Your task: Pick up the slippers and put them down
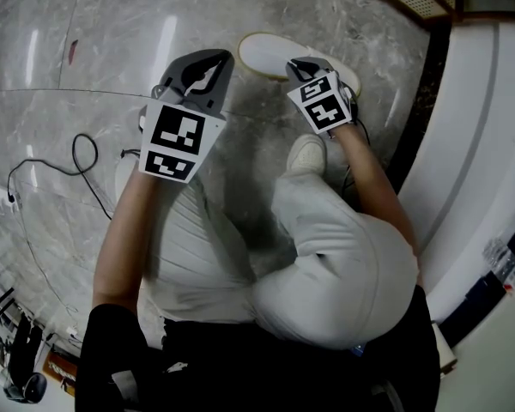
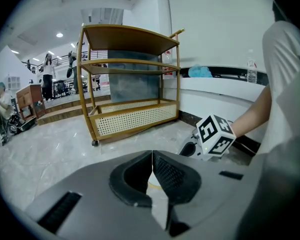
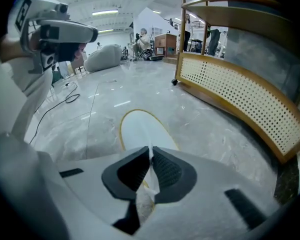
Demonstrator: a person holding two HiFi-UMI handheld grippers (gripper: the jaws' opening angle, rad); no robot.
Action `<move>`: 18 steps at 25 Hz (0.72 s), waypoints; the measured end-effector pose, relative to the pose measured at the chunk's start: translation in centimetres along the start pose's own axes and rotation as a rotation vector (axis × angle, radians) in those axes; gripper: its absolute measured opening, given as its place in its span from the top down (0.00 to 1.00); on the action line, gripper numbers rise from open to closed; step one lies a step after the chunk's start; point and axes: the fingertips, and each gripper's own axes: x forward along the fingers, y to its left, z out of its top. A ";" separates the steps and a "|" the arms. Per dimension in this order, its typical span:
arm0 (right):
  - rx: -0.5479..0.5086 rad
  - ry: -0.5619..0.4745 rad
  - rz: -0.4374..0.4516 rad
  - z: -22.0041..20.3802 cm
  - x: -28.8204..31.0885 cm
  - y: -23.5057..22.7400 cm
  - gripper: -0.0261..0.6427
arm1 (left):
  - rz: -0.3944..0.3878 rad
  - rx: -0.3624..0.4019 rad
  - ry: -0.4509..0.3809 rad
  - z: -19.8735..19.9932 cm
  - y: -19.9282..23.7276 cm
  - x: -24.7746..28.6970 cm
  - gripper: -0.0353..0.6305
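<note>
The jaws of the right gripper (image 3: 150,153) are pinched together on the near edge of a flat white slipper with a yellow rim (image 3: 141,129). Its thin white material shows between the pads, while its far part lies on the grey marble floor (image 1: 103,50). The jaws of the left gripper (image 2: 152,158) are closed tip to tip just beside that slipper, with a sliver of its rim showing below them, and I cannot tell whether they nip it. Beyond both stands a wooden shelf trolley with a cane-panelled lower tray (image 2: 132,119), the cane wall hiding the inside of the tray.
</note>
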 end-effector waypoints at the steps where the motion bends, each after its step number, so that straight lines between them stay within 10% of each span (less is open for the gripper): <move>1: 0.004 0.001 0.004 0.0 0.1 0.1 0.94 | 0.002 0.000 0.001 -0.1 0.1 0.0 0.94; 18: 0.047 -0.031 0.012 0.7 -1.7 -0.4 0.90 | 0.033 0.019 -0.007 0.0 0.6 -0.1 0.94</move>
